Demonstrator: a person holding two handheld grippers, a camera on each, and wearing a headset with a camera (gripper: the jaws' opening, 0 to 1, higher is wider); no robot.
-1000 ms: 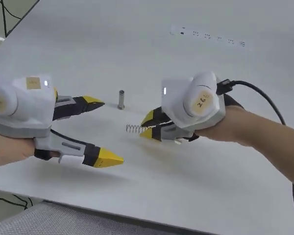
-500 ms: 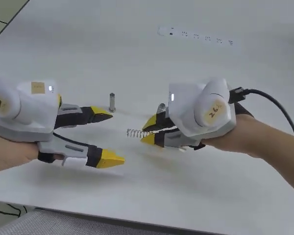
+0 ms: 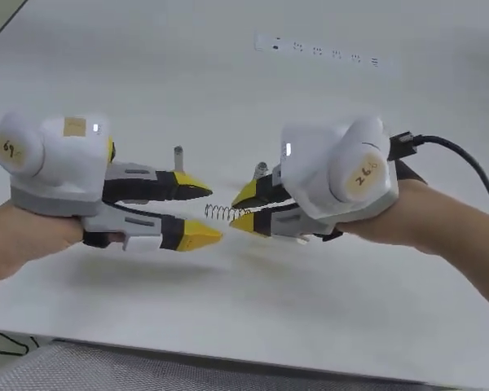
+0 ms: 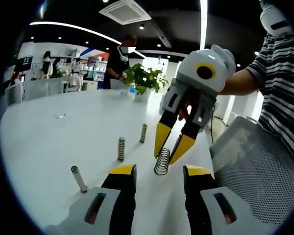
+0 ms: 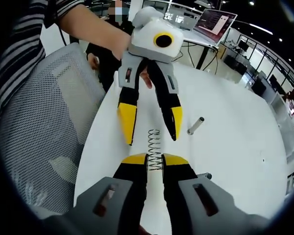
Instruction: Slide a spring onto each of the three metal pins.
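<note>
**Change noted.** Over the last second the left gripper (image 3: pixel 205 213) has closed in on the right gripper (image 3: pixel 241 210). Its black, yellow-tipped jaws have narrowed from a wide spread to a moderate gap; they are still apart and grip nothing. The headset has shifted as well, so the drift of the white power strip (image 3: pixel 318 50) is camera motion, not a move of the strip.

**Task item.** The right gripper's jaws stay clamped on one end of the thin silvery wire coil spring (image 3: pixel 220 213), held level above the white tabletop (image 3: pixel 310 318). In the right gripper view the spring (image 5: pixel 153 146) runs out from the right gripper (image 5: pixel 155 160). Its free end lies between the tips of the left gripper (image 5: pixel 152 136), clear of both as far as we can tell. The left gripper view agrees: the spring (image 4: pixel 162 161) hangs from the right gripper (image 4: pixel 169 151), just ahead of the left gripper (image 4: pixel 160 170).

**Status.** In the left gripper view, two upright loaded pins (image 4: pixel 121 148) already carry springs. One short grey bare pin (image 4: pixel 79 178) stands to their left.

**Assessment.** We judge this to be the last spring. The left jaws appear set to take or steady its free end before it goes to the bare pin (image 3: pixel 178 155).
</note>
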